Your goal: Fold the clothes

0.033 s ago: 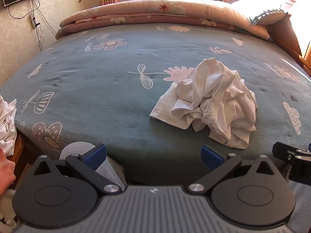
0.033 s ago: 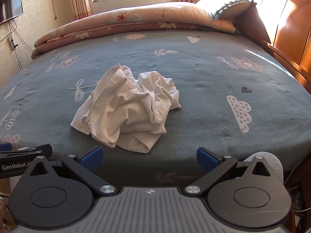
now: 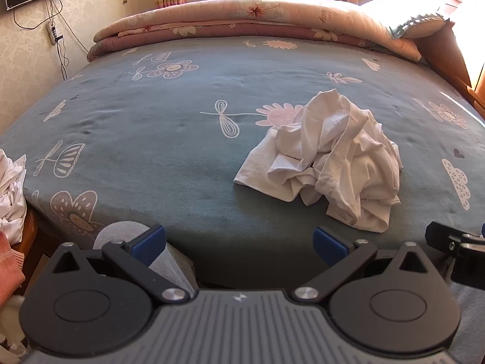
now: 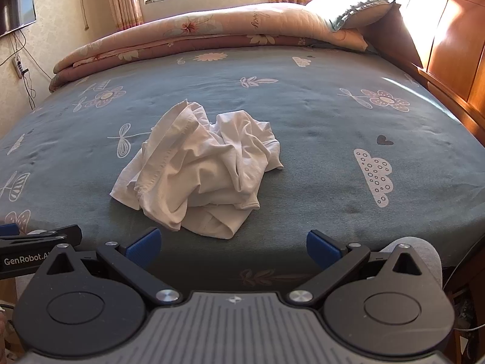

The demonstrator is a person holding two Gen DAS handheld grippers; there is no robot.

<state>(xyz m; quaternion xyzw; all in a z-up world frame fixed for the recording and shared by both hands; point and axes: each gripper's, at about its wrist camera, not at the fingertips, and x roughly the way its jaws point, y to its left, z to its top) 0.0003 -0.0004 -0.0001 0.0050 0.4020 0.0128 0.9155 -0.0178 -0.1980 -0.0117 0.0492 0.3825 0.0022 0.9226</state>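
A crumpled white garment point(image 3: 327, 163) point(image 4: 200, 166) lies in a heap on the blue-grey flowered bed sheet point(image 3: 166, 139) point(image 4: 333, 127), near the bed's front edge. My left gripper point(image 3: 239, 241) hovers at that edge, to the left of and short of the heap, open wide with nothing between its blue pads. My right gripper point(image 4: 233, 245) is level with it, just in front of the heap's near hem, also open and empty. Each gripper's side shows in the other's view: the right gripper point(image 3: 454, 245) and the left gripper point(image 4: 39, 242).
A folded pink quilt point(image 3: 242, 21) and a pillow point(image 4: 357, 12) lie along the bed's far end. Wooden furniture point(image 4: 454, 60) borders the right side. More white clothes point(image 3: 10, 191) are piled at the left. A person's grey-clad knee point(image 3: 121, 233) presses against the bed's front.
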